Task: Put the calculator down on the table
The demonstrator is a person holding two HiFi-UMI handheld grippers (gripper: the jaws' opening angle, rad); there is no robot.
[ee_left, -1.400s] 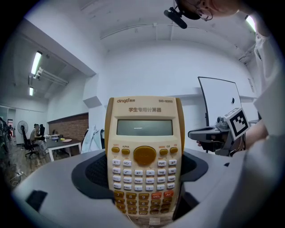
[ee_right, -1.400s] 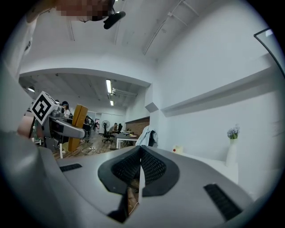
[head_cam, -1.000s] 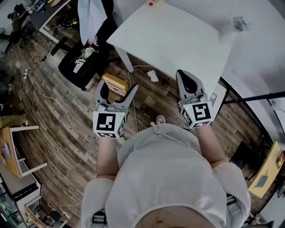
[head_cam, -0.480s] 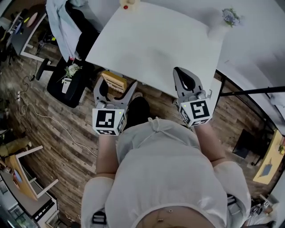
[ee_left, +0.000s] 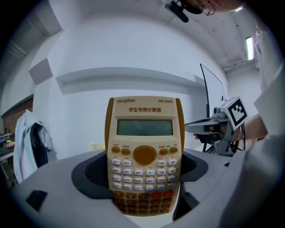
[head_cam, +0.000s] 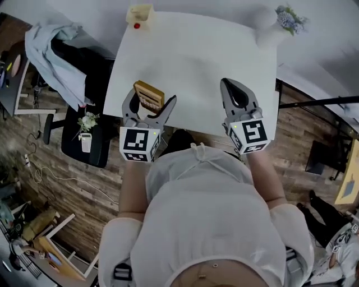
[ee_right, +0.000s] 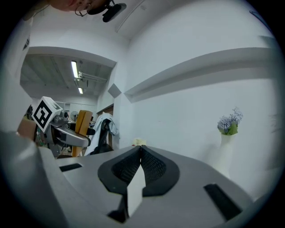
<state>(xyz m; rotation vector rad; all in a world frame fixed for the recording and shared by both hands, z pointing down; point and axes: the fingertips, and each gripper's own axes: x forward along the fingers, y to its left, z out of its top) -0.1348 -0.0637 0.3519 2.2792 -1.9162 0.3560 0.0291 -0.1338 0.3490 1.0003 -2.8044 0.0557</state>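
Calculator (head_cam: 148,95) sits upright, keys toward the camera, clamped between the jaws of the left gripper (head_cam: 150,102), over the table (head_cam: 196,56) near its front-left edge; can't tell if it touches. Right gripper (head_cam: 226,85) is pinched closed on nothing, over the front edge. The middle of the tabletop is bare; box (head_cam: 140,14) and vase (head_cam: 275,25) sit at the far corners. A second ago both grippers were over the floor, short of the table.

Calculator (ee_left: 144,156) upright, clamped btwn hand-held gripper (ee_left: 143,178) jaws
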